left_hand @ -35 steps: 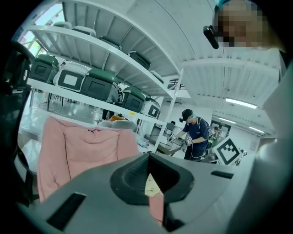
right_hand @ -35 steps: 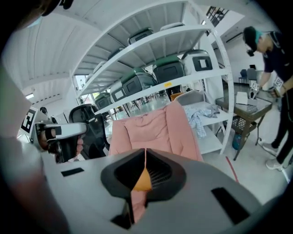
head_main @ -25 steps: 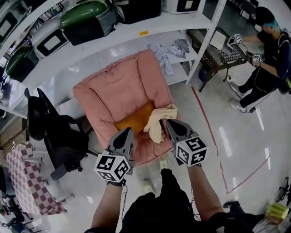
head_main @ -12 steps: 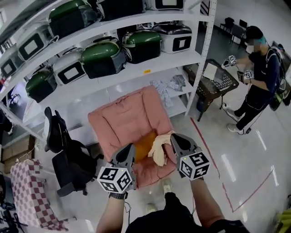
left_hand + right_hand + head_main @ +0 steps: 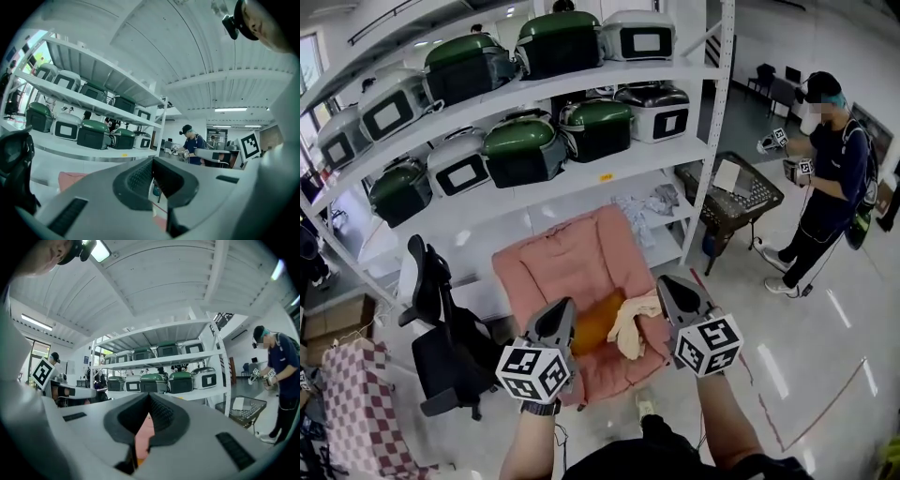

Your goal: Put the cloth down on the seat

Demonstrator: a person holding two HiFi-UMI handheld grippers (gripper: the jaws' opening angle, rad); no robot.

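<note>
A pink padded seat (image 5: 567,267) is seen in the middle of the scene, on the floor (image 5: 806,337) in front of white shelves (image 5: 581,183). The cloth (image 5: 630,323), cream and crumpled, is found on the near right part of the seat. It is draped against the right edge of an orange cushion (image 5: 592,325) that is laid in the hollow of the seat.

The left tool (image 5: 560,307) is held above the near left edge of the seat, just left of the cushion. Its jaws are closed tip to tip and nothing is gripped between them. The right tool (image 5: 668,284) is held just right of the cloth, above the seat's right arm. Its jaws are likewise closed and empty; only the pink of the seat is seen through the slit below the tips. In the head view no contact between the cloth and either tool can be made out.

The shelves are filled with green and white cases (image 5: 525,150). A black office chair (image 5: 441,333) is placed left of the seat, near it. At the far right a person (image 5: 830,178) is seen standing beside a dark wire basket (image 5: 736,197), well apart from the seat.
</note>
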